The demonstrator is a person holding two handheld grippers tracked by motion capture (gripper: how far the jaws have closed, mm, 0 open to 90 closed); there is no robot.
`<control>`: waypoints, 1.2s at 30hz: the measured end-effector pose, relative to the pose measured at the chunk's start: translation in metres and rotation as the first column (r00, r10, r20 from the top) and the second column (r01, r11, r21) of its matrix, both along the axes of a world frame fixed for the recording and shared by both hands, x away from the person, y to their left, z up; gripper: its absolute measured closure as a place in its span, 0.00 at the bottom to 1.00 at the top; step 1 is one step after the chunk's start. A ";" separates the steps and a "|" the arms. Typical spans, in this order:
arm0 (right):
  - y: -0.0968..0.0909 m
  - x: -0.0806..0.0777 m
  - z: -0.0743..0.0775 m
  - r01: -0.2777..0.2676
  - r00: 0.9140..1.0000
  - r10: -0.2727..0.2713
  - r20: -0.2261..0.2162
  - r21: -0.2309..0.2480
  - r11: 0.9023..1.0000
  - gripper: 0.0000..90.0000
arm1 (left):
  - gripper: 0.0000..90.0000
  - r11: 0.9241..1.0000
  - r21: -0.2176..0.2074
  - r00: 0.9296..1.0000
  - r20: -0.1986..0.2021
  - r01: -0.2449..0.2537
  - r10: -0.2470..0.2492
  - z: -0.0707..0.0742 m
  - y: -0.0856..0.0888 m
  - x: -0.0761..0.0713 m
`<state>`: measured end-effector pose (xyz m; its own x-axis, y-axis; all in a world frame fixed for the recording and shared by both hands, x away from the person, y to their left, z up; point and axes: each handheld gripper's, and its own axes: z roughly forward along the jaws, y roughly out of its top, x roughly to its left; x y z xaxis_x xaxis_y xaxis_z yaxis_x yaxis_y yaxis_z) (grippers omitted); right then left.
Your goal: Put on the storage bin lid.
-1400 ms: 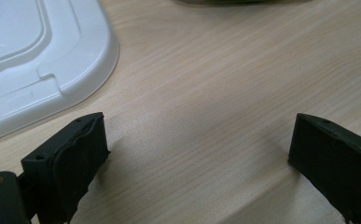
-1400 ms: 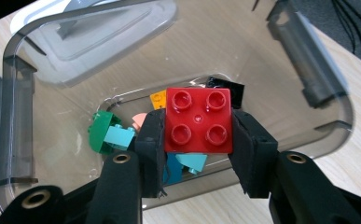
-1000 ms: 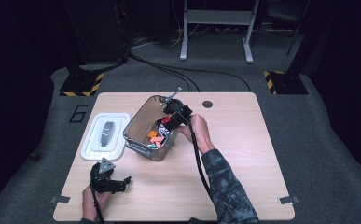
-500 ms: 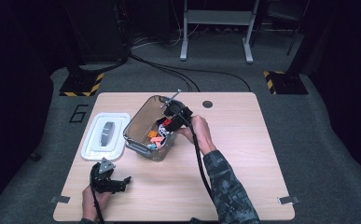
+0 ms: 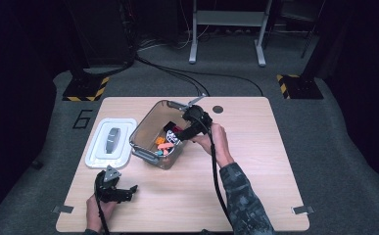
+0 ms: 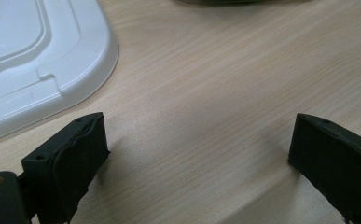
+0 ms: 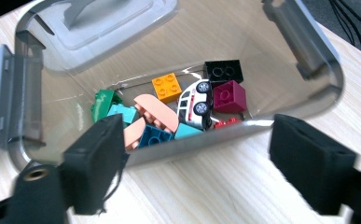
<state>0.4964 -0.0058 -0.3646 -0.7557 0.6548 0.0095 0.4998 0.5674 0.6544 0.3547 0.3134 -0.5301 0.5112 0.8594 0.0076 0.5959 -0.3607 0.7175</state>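
Clear bin [image 7: 308, 51] walls blur my view of the bricks [image 7: 169, 86]; my right tongs [image 7: 197, 172] have just been opening, empty. Left tongs [image 6: 197, 158] gape, lid [image 6: 38, 60] cut off upper left.

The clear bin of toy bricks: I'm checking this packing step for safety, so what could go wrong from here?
The right gripper, jaws just opened and empty, hangs at the clear bin's near rim; pulling back carelessly could catch the rim and shift or tip it. The white lid lies off beside the bin, so a tip could spill the bricks and the toy van.
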 end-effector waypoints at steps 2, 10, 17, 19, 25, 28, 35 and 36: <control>-0.009 -0.004 -0.001 0.015 1.000 -0.015 0.010 0.010 1.000 0.16 | 0.05 1.000 -0.002 1.000 0.001 -0.001 0.001 0.000 0.000 0.000; -0.050 -0.021 -0.016 0.087 0.996 -0.088 0.000 0.043 0.995 0.10 | 0.05 1.000 -0.002 1.000 0.001 -0.001 0.001 0.000 0.000 0.000; -0.082 -0.032 -0.044 0.149 0.989 -0.148 -0.019 0.055 0.987 0.08 | 0.05 1.000 -0.002 1.000 0.001 -0.001 0.001 0.000 0.000 0.000; -0.089 -0.035 -0.052 0.169 0.986 -0.168 -0.020 0.060 0.984 0.08 | 0.05 1.000 -0.002 1.000 0.001 -0.001 0.001 0.000 0.000 0.000; -0.111 -0.043 -0.077 0.229 0.973 -0.227 -0.041 0.072 0.971 0.07 | 0.05 1.000 -0.002 1.000 0.001 -0.001 0.001 0.000 0.000 0.000; -0.120 -0.047 -0.092 0.262 0.965 -0.260 -0.041 0.061 0.963 0.07 | 0.05 1.000 -0.002 1.000 0.001 0.000 0.000 0.000 0.000 0.000; -0.140 -0.055 -0.121 0.326 0.945 -0.323 -0.053 0.066 0.943 0.06 | 0.05 1.000 0.000 1.000 -0.002 0.005 -0.005 0.000 0.000 0.000; -0.142 -0.056 -0.124 0.332 0.943 -0.329 -0.057 0.062 0.941 0.05 | 0.05 1.000 0.000 1.000 -0.001 0.003 -0.003 0.000 0.000 0.000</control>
<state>0.4403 -0.1478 -0.4891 -0.4944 0.8642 0.0936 0.6816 0.3185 0.6588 0.3551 0.3135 -0.5299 0.5135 0.8581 0.0072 0.5954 -0.3623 0.7171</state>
